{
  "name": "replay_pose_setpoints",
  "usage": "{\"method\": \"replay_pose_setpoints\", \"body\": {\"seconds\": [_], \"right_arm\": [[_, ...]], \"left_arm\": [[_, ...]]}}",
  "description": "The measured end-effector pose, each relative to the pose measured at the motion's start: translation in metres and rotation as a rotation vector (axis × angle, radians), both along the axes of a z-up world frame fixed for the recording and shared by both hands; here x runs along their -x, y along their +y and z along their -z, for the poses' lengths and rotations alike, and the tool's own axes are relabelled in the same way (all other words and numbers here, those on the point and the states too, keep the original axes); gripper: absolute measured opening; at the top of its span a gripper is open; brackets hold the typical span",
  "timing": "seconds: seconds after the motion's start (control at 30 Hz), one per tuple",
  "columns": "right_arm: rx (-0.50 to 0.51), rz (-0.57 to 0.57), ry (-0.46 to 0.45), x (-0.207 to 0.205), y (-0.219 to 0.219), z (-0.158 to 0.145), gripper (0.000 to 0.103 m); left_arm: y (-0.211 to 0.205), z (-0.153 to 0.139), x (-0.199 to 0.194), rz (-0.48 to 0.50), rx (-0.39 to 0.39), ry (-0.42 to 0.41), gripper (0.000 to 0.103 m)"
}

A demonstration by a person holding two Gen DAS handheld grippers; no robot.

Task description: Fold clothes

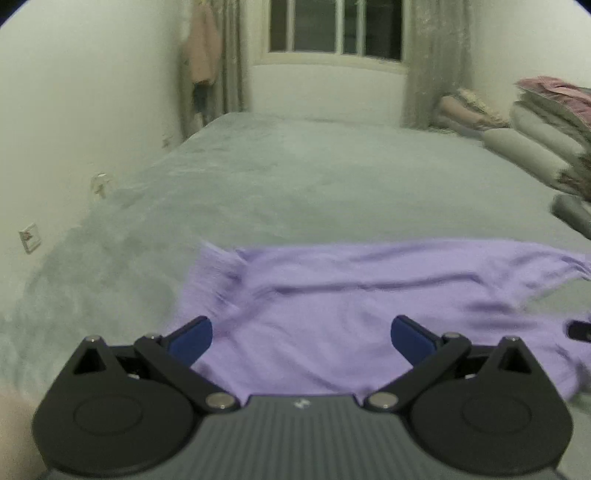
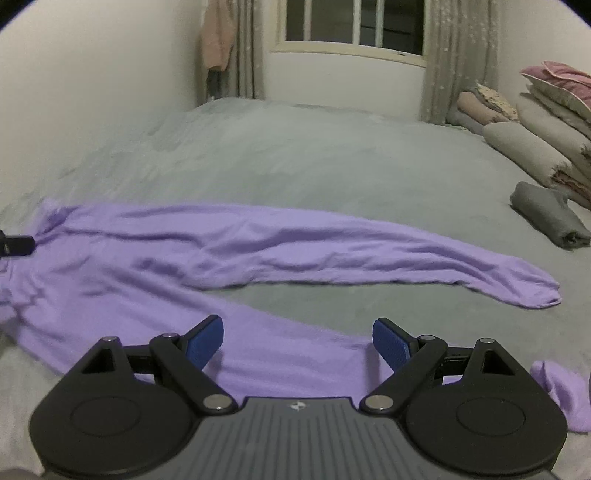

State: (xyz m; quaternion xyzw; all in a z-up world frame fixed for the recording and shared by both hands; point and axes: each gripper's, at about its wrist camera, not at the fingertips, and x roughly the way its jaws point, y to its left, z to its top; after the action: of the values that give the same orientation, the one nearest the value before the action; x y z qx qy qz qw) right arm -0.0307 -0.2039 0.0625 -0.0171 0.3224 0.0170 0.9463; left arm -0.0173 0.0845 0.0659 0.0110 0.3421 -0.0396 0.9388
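Note:
Purple trousers (image 2: 258, 243) lie spread across the grey bed (image 2: 314, 158), waist to the left and both legs reaching right. The far leg ends at a cuff (image 2: 539, 295); the near leg runs under my right gripper (image 2: 297, 341), which is open just above it with nothing held. In the left wrist view the waist part of the trousers (image 1: 332, 314) fills the lower middle, and my left gripper (image 1: 301, 336) hovers open over it. A tip of the other gripper shows at each view's edge (image 1: 580, 330) (image 2: 16, 245).
A folded grey garment (image 2: 550, 218) lies at the right of the bed. Stacked pillows and bedding (image 2: 546, 122) line the right side. A wall with sockets (image 1: 31, 238) runs along the left. A window (image 2: 354, 26) with curtains stands behind the bed.

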Motion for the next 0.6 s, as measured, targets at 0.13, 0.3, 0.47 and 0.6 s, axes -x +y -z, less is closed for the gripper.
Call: {"method": "replay_pose_setpoints", "body": {"seconds": [0.13,0.3,0.47,0.6], "right_arm": [[-0.048,0.044,0.013,-0.006,-0.012,0.001,0.088],[-0.025,0.048,0.015,-0.007,-0.011,0.002,0.088],[-0.008,0.022,0.003,-0.004,-0.004,0.002,0.088],[-0.004,0.015,0.01,-0.005,-0.001,0.004,0.088]], "left_arm": [[0.03,0.003,-0.054,-0.062,0.031,0.098,0.103],[0.053,0.006,-0.09,-0.117,-0.016,0.108,0.103],[0.059,0.019,-0.102,-0.181,-0.021,0.088,0.099],[0.061,0.029,-0.101,-0.204,0.031,0.081,0.072]]}}
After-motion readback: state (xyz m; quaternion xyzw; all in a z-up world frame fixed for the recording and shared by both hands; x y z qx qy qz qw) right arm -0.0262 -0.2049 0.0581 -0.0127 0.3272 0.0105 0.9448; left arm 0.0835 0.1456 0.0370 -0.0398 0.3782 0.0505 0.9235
